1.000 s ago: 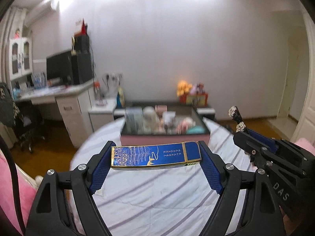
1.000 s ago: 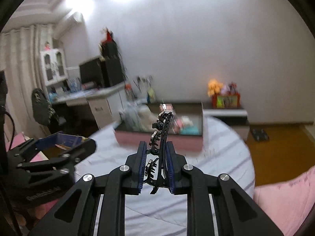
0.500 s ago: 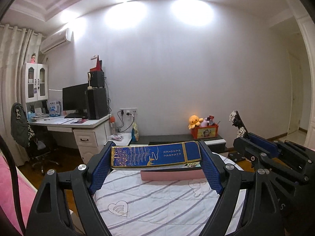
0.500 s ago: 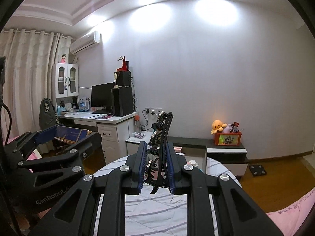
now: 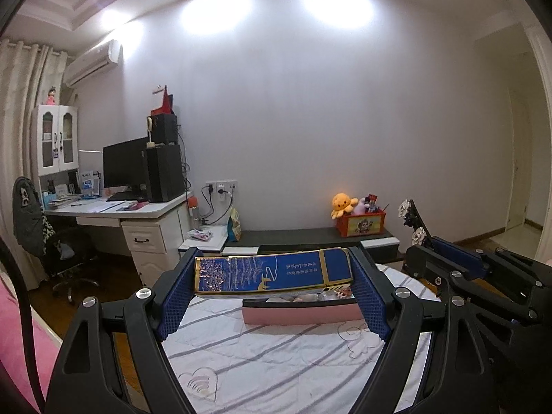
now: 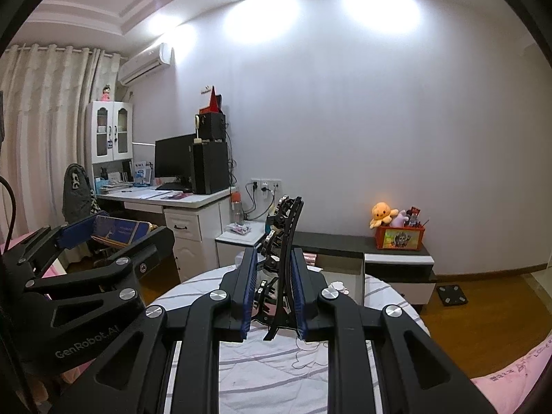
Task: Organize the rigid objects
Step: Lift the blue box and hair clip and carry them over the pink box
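Bedroom wall now fills view; left gripper (image 5: 274,296) clamps blue box (image 5: 272,273), right gripper (image 6: 274,298) clamps hair clip (image 6: 281,258), both raised

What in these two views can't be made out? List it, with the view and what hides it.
- Pink box contents, left wrist view: hidden behind the blue carton held in the left gripper.
- Pink box, right wrist view: hidden behind the right gripper fingers and black hair clip.
- Carton lettering: too small.
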### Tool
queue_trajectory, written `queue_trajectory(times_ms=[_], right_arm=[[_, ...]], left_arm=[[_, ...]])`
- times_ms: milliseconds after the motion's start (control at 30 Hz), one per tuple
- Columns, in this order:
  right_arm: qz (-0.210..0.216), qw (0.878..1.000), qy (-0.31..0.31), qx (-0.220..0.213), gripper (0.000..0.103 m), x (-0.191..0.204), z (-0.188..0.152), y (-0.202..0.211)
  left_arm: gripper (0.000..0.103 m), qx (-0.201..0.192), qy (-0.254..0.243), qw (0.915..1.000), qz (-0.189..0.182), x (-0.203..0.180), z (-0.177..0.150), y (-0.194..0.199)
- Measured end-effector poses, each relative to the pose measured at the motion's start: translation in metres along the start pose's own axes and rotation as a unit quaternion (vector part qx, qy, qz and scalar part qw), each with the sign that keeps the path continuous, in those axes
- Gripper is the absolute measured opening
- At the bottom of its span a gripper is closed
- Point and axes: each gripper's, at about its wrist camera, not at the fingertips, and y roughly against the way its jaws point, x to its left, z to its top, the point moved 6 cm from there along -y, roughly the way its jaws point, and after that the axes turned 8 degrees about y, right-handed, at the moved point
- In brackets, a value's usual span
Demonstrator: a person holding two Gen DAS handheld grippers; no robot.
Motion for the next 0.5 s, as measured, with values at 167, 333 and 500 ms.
queue_trajectory(times_ms=[167,333,500], right_arm=[[0.001,0.999,-0.012,0.031,0.02,-0.022,-0.01,-0.055],[0.004,0.998,-0.015,0.065,0.02,-0.048,-0.026,-0.116],[0.014,0.991,-0.038,0.13,0.02,-0.075,-0.059,-0.186]], left_arm=[[0.084,0.044,-0.005,0.9983,-0.037,-0.006,-0.006,-0.067],[0.084,0.106,-0.001,0.9917,-0.072,-0.014,-0.022,-0.158],[0.084,0.197,0.001,0.9775,-0.076,-0.019,-0.06,-0.247]])
